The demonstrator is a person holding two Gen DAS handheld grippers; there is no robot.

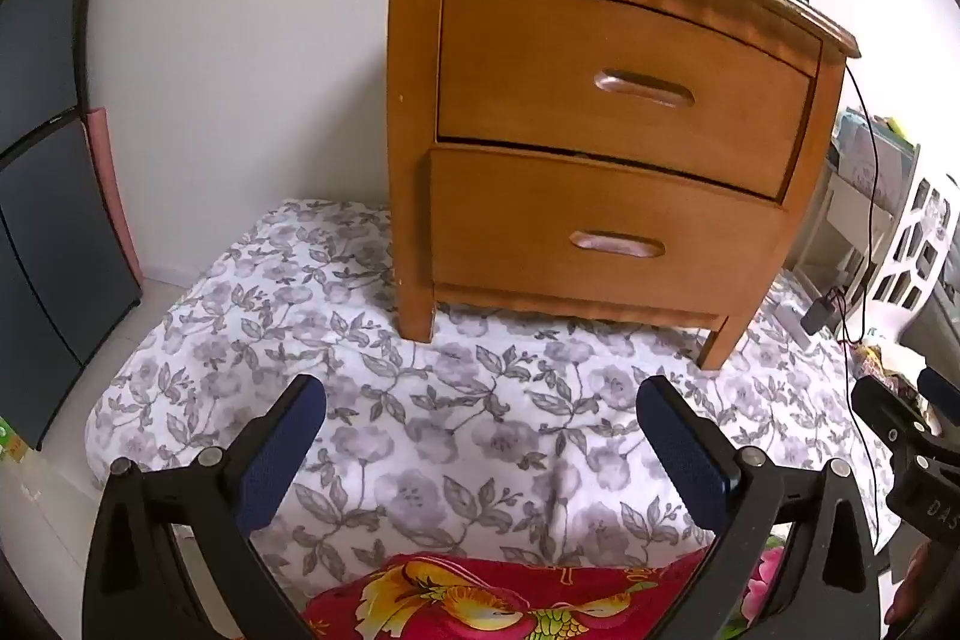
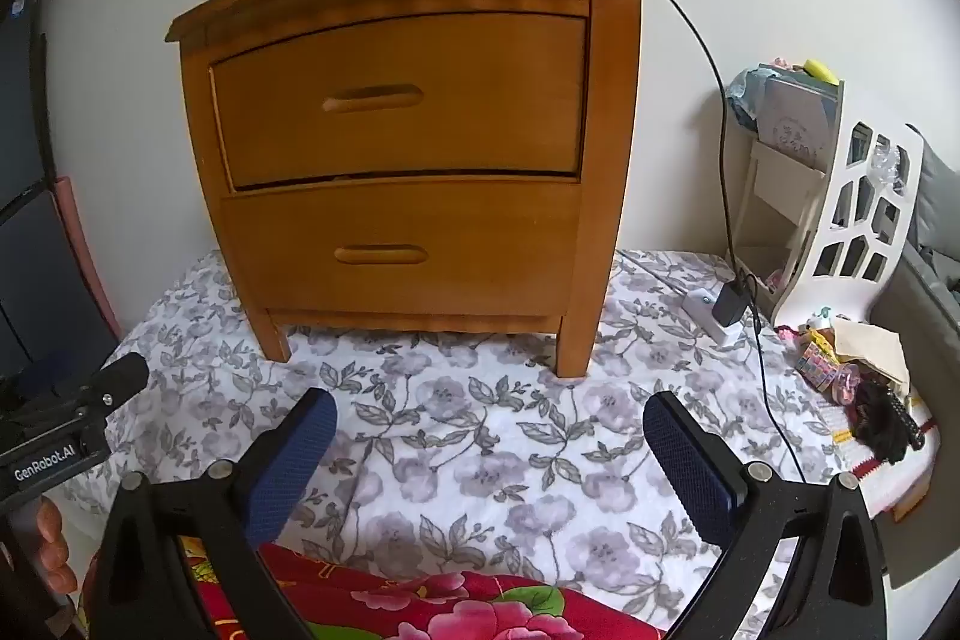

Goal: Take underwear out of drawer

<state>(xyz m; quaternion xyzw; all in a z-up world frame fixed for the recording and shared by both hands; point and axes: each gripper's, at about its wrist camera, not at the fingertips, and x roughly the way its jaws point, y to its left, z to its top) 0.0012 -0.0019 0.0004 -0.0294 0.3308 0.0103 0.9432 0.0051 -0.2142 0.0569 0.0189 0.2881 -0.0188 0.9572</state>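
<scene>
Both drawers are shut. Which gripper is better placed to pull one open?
Slightly the right gripper: the handles appear nearer its centre line; for the left gripper they sit off to its right. Both are open and still short of the nightstand.

drawers (image 2: 399,100) shut, contents hidden, underwear unseen

Both cameras look forward and somewhat downward, from low over the flowered sheet (image 1: 480,436), at the wooden nightstand (image 1: 600,130) near ahead. The left wrist view sees it from the left, the right wrist view from the right. Both share its two drawer fronts and the sheet.
</scene>
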